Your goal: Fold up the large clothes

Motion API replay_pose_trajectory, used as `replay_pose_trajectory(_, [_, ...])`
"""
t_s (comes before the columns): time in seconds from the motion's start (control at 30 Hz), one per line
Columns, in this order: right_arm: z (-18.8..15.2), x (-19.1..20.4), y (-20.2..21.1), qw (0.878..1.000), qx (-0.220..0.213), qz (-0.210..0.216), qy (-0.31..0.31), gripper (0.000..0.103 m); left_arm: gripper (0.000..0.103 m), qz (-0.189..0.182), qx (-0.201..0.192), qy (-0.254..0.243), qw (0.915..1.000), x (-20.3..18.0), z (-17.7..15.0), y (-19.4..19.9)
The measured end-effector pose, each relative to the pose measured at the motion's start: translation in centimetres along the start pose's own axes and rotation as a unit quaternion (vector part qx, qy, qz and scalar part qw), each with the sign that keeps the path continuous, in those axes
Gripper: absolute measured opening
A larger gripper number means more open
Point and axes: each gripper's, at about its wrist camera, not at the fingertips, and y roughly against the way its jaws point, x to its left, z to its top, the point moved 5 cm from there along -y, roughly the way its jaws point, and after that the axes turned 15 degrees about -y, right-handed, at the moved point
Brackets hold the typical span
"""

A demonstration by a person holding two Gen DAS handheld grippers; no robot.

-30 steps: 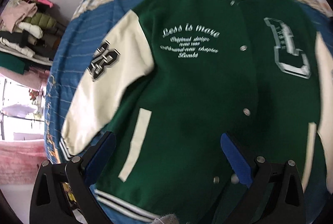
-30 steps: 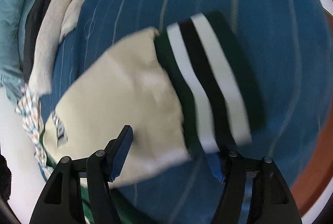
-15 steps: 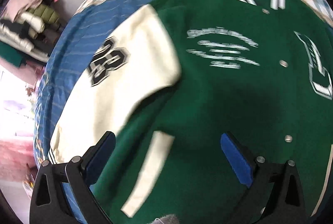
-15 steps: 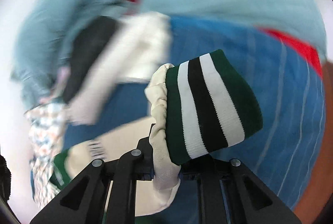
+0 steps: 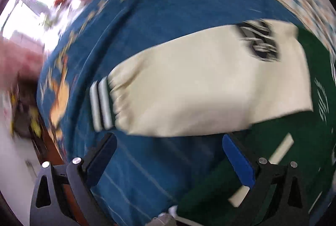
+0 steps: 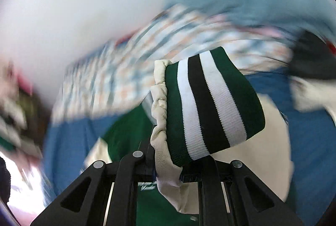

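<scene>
Green jacket [image 5: 294, 163] with cream sleeves, spread on a blue bed [image 5: 168, 15]; one sleeve [image 5: 210, 87] flat, striped cuff [image 5: 101, 106] outward. Left hand-held gripper [image 5: 168, 154] pointing steeply down above the bed, fingers wide apart, empty. Right hand-held gripper [image 6: 170, 173] clamped on the other sleeve's cuff [image 6: 210, 104], lifted above the jacket.

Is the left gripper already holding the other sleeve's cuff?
No: the left gripper stands wide open over the blue bedsheet, and the striped cuff lies flat beyond its fingertips, untouched.
</scene>
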Motion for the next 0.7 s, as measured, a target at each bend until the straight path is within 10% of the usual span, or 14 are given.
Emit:
replay_pose_trajectory(0.2, [-14.2, 8.1, -14.2, 0.971, 0.201, -0.049, 0.121, 0.024, 0.102, -0.115, 0.057, 0.141, 0.9815, 4.8, -3.9, -5.2])
replay_pose_trajectory(0.33, [-16.4, 7.2, -11.5, 0.973, 0.210, -0.004, 0.095, 0.061, 0.102, -0.201, 0.068, 0.218, 0.9525, 4.7, -3.4, -9.2])
replay_pose_trajectory(0.47, [-15.6, 5.5, -7.3, 0.975, 0.213, 0.022, 0.067, 0.063, 0.101, -0.191, 0.053, 0.266, 0.9433, 5.8, -0.3, -12.2])
replay_pose_trajectory(0.57, [-15.0, 3.8, -5.2, 0.976, 0.209, 0.004, 0.062, 0.067, 0.068, -0.139, 0.027, 0.286, 0.9477, 8.4, 3.0, -12.8])
replay_pose_trajectory(0.63, [-15.1, 4.1, -5.1, 0.974, 0.215, 0.005, 0.065, 0.068, 0.021, -0.099, 0.003, 0.279, 0.9551, 10.9, 5.5, -12.9])
replay_pose_trajectory(0.7, [-15.7, 5.2, -5.7, 0.974, 0.210, 0.000, 0.088, 0.068, 0.018, -0.094, -0.027, 0.266, 0.9589, 13.1, 8.1, -13.1])
